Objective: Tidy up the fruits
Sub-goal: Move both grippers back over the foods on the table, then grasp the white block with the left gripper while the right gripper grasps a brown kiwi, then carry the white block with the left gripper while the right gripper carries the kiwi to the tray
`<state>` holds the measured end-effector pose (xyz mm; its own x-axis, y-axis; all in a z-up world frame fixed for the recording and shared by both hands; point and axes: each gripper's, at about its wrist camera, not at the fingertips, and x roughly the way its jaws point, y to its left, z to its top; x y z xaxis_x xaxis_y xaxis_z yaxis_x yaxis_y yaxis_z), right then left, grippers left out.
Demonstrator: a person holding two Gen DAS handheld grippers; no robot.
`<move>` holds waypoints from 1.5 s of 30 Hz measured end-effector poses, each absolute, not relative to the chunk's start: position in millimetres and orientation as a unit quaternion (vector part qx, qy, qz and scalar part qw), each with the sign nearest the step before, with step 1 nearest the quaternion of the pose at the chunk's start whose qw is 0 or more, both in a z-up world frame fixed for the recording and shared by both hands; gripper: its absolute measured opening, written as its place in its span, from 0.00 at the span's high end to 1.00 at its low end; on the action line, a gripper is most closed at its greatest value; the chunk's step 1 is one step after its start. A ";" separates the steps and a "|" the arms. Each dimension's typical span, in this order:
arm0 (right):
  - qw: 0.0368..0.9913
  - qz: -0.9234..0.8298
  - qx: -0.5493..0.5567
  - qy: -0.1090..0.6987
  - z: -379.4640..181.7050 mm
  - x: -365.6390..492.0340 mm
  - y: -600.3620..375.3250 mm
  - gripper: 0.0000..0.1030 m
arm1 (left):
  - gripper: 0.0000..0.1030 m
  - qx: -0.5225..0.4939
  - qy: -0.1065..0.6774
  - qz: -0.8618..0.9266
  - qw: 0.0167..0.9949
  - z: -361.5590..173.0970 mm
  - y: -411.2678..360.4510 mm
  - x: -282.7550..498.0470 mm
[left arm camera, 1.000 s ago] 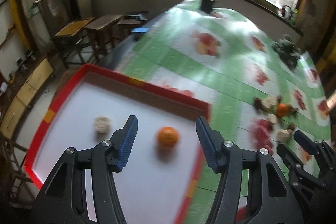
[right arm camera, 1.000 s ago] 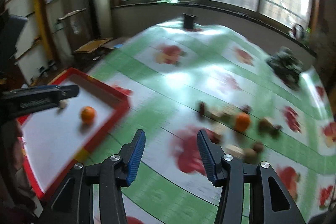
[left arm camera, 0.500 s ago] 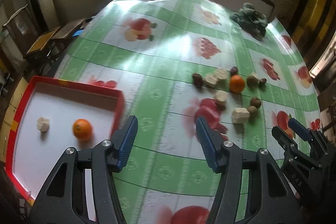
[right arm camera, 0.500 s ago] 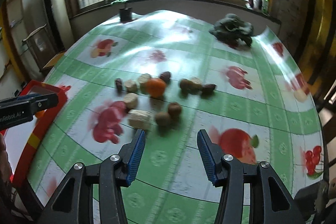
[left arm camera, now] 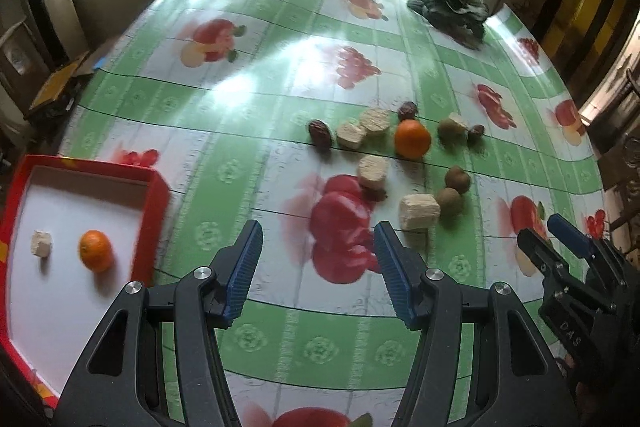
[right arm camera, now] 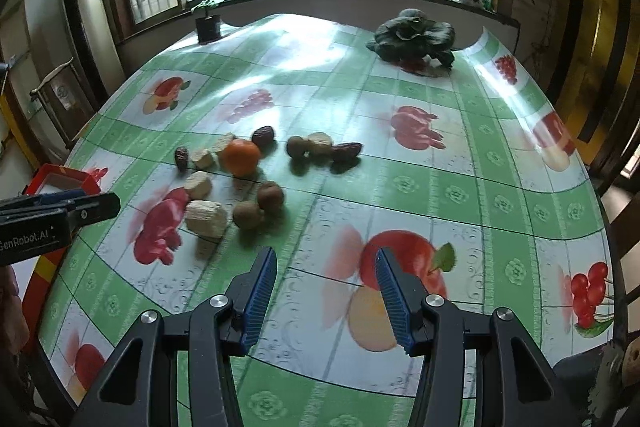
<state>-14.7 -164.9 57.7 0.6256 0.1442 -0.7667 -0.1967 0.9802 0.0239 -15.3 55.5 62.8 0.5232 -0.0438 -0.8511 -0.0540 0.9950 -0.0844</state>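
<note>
Windows are running along the far wall, and below them a big desk (left arm camera: 280, 75) is spreading out under a green and white cloth printed with fruit. A leafy green vegetable (right arm camera: 412, 39) is sitting near the far right corner and a small dark pot (right arm camera: 208, 27) near the far edge, both well apart from the work. A red tray (left arm camera: 156, 211) is lying at the left edge of the desk, already holding one orange (left arm camera: 95, 251) and a pale chunk (left arm camera: 41, 243).

The fruit pile (right arm camera: 240, 179) is sitting mid-desk: a second orange (right arm camera: 241, 157), pale chunks, brown kiwis (right arm camera: 270, 195) and dark dates (right arm camera: 263, 136), several touching or just beside one another.

The left tool (left arm camera: 316, 267) is hanging over the cloth between tray and pile, fingers apart and empty. The right tool (right arm camera: 326, 297) is hanging nearer the front edge, right of the pile, fingers likewise apart with nothing between them.

Because the pieces are crowding together, closing on one is likely to nudge its neighbours, and the round kiwis and orange could roll. Open cloth is lying on every side of the pile, giving room; the tray's raised wall is the one edge to clear.
</note>
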 end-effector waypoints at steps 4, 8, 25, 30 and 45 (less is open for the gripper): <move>0.900 0.088 -0.021 0.427 55.3 -11.4 -181.8 0.51 | 0.44 -0.038 0.501 -0.021 0.865 53.2 41.0 -7.7; 0.898 0.088 -0.005 0.432 52.9 -8.7 -192.4 0.51 | 0.44 -0.023 0.515 -0.048 0.856 41.4 22.6 -0.2; 0.885 0.162 -0.004 0.438 44.2 2.6 -173.0 0.51 | 0.75 -0.037 0.497 -0.060 0.865 18.9 6.9 32.1; 0.875 0.198 -0.012 0.441 39.3 11.9 -150.2 0.51 | 0.75 -0.044 0.496 -0.056 0.865 19.9 22.4 26.7; 0.862 0.217 -0.041 0.456 24.2 34.1 -109.0 0.77 | 0.75 -0.045 0.495 -0.035 0.867 28.5 49.3 -0.3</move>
<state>34.1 -109.0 24.2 0.4892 0.3375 -0.8042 -0.4118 0.9022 0.1282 -0.3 49.3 28.5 0.5080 -0.1049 -0.8549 0.0162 0.9935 -0.1123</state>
